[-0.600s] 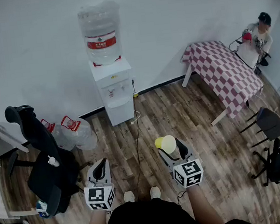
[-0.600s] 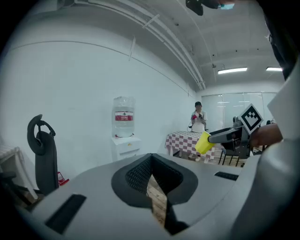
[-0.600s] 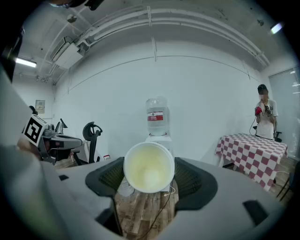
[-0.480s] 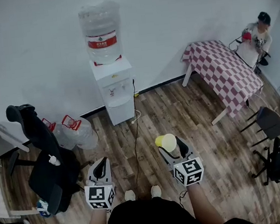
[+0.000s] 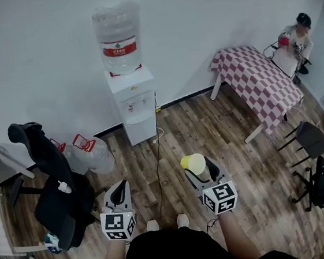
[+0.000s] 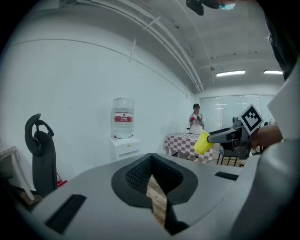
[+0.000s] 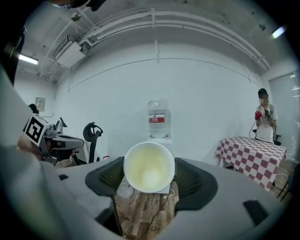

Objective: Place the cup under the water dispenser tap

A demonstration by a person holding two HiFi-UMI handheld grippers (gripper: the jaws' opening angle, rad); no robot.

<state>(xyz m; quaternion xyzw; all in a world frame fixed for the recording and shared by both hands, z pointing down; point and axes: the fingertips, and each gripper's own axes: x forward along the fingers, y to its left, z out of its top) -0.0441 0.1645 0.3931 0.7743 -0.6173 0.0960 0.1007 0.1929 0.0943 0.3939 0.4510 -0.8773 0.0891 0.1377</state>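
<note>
- Though little has shifted in the last half second, the left gripper (image 5: pixel 120 189) hangs nearest, jaws drawn together on nothing
- Just beside it, the right gripper (image 5: pixel 197 168) stays clamped on the yellow cup (image 5: pixel 194 163), carried in the air on its side with its mouth turned back toward the holder; the hold looks unchanged
- Behind the cup's wide rim, its base and the spots where the pads press its wall are hidden in the right gripper view
- Ahead lies bare wooden floor (image 5: pixel 174 133); the water dispenser (image 5: pixel 136 103) has drawn only slightly closer, so I judge the carry is under way with most of the approach left
- Against the far wall, the dispenser's taps are too small to tell apart, and in the right gripper view the cup covers its lower front
</note>
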